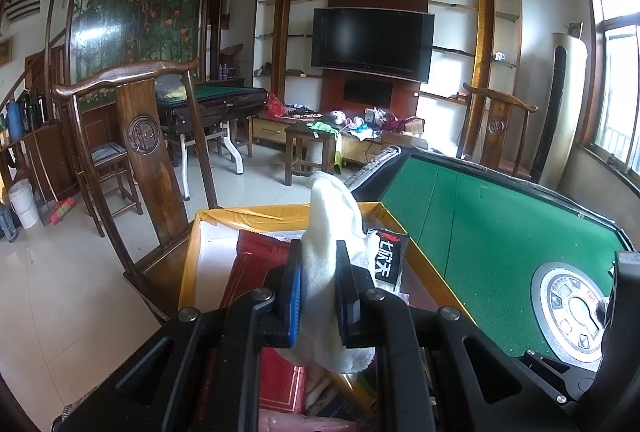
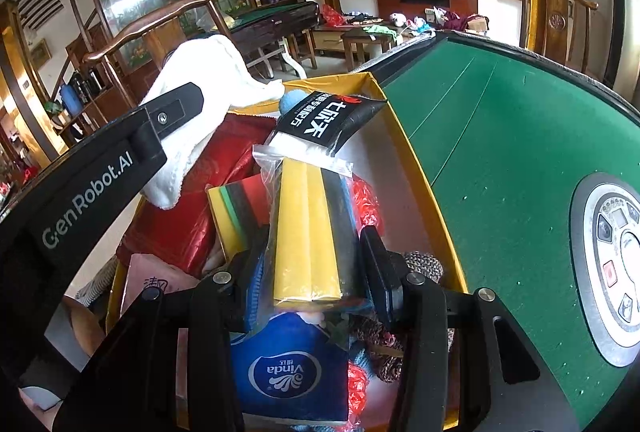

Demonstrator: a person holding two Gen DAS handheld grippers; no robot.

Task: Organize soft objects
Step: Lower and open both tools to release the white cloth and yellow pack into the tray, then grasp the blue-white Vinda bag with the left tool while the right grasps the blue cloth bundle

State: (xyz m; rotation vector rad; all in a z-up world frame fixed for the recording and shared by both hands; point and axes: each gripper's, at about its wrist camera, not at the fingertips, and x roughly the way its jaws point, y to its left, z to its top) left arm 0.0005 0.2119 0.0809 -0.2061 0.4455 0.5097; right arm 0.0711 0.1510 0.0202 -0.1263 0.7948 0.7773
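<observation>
Over yellow cardboard box (image 2: 416,160) beside green felt worktop (image 2: 520,136): left hand-held gripper (image 1: 318,296) clamps white terry cloth (image 1: 332,216); right hand-held gripper (image 2: 316,272) pinches clear bag of yellow sponges (image 2: 308,228). Box crowded; both items unplaced, sorting looks midway.

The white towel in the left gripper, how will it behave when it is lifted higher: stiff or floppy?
Probably floppy: the white towel bends and sags on both sides of the left gripper. It looks light. Its terry surface probably resists slipping, though the loose end may drag over the yellow box.
</observation>
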